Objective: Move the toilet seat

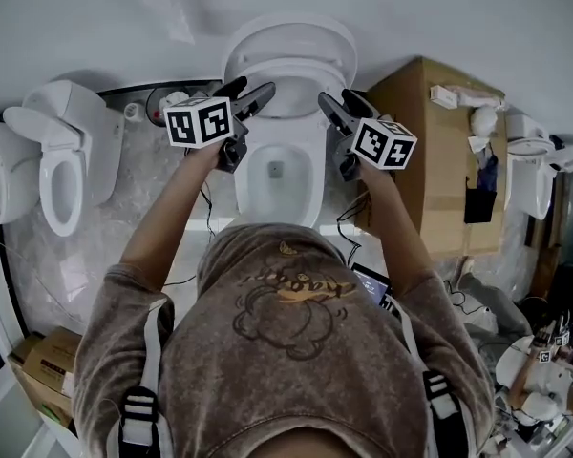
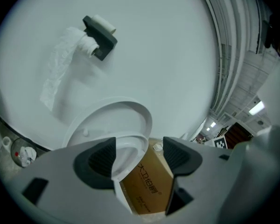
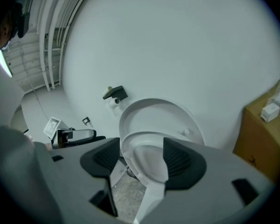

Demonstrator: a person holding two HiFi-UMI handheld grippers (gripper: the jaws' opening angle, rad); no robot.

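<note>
Careful: with your left gripper (image 1: pixel 256 88) and right gripper (image 1: pixel 336 96) both gaping and empty, the raised seat (image 3: pixel 130 141) framed just ahead between the jaws (not gripped), a shallow pinch could let it slam down.

The left forearm (image 1: pixel 167 219) and right forearm (image 1: pixel 398 229) extend forward, converging slightly. The left gripper (image 1: pixel 252 93) and right gripper (image 1: pixel 340 101) sit level, near each other, pointing far. Both sets of jaws stand apart, with nothing clamped.

Head cam overhead; both gripper cams low, near, sharing toilet (image 1: pixel 301 132).
</note>
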